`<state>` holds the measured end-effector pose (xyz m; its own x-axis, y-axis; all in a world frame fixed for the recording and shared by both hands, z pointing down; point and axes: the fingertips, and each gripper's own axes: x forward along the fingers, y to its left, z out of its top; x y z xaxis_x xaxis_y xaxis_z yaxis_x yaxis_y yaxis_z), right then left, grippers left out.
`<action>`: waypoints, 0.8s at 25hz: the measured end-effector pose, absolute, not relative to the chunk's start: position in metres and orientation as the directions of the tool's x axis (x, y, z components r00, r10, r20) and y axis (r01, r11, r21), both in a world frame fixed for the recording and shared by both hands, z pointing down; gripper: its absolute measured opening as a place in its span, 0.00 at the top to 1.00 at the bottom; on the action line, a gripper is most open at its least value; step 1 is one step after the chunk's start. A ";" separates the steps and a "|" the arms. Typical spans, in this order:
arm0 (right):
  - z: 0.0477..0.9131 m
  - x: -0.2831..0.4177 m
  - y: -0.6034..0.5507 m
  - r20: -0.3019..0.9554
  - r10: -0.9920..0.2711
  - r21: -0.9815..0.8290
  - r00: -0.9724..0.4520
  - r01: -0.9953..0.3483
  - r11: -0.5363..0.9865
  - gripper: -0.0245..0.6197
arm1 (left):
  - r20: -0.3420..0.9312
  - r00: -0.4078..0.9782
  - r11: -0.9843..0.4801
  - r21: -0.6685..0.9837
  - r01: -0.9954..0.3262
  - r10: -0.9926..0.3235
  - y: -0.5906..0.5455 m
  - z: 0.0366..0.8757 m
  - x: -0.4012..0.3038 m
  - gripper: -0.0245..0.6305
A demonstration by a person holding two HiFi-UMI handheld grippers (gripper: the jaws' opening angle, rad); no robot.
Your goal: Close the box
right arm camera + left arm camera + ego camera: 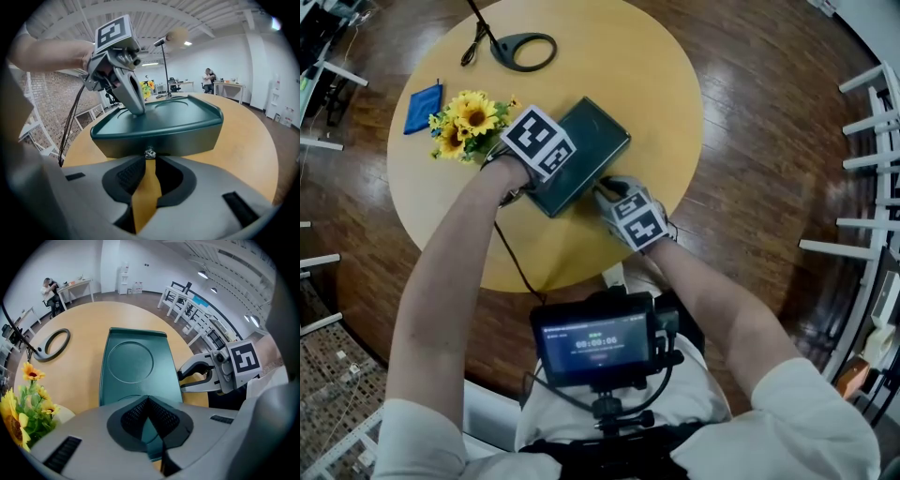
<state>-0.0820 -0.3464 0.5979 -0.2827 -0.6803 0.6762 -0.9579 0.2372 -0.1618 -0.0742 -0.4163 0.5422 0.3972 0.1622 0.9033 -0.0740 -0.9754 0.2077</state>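
A dark green box [591, 141] lies closed in the middle of the round yellow table [666, 75]. My left gripper [548, 167] is shut, and its tips rest on the lid [133, 364] at the box's near left end. In the right gripper view the left gripper's fingertips [138, 108] touch the lid. My right gripper [603, 187] is shut at the middle of the box's near right wall [187, 136]. Its tips [149, 159] sit right against a small metal clasp [149, 153]. The left gripper view shows the right gripper [180, 377] beside the box's edge.
Sunflowers [469, 120] stand just left of the box, with a blue cloth [424, 107] beyond them. A black ring-shaped base with a stem [525, 49] lies at the table's far side. White racks [872, 122] line the right. A monitor [595, 342] hangs at my chest.
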 end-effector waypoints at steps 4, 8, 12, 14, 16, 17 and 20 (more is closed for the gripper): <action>0.599 -0.084 -0.348 0.686 -0.670 -0.167 -0.284 -0.958 0.234 0.85 | 0.900 0.404 -0.974 0.213 -0.079 0.164 -0.417 0.543 -0.075 0.96; 0.600 -0.085 -0.349 0.687 -0.667 -0.171 -0.288 -0.956 0.237 0.85 | 0.899 0.405 -0.972 0.219 -0.084 0.168 -0.418 0.543 -0.076 0.96; 0.600 -0.084 -0.350 0.682 -0.672 -0.171 -0.288 -0.957 0.237 0.85 | 0.897 0.404 -0.970 0.228 -0.082 0.177 -0.419 0.544 -0.075 0.96; 0.598 -0.084 -0.349 0.680 -0.675 -0.171 -0.286 -0.957 0.234 0.85 | 0.899 0.400 -0.970 0.230 -0.081 0.179 -0.418 0.542 -0.075 0.96; 0.597 -0.084 -0.346 0.681 -0.674 -0.169 -0.288 -0.956 0.238 0.85 | 0.899 0.397 -0.969 0.233 -0.079 0.184 -0.416 0.541 -0.075 0.96; 0.597 -0.084 -0.345 0.681 -0.672 -0.169 -0.290 -0.956 0.241 0.85 | 0.898 0.399 -0.968 0.236 -0.080 0.186 -0.416 0.541 -0.075 0.96; 0.598 -0.084 -0.342 0.688 -0.661 -0.168 -0.300 -0.952 0.258 0.84 | 0.892 0.412 -0.966 0.241 -0.090 0.184 -0.418 0.540 -0.077 0.96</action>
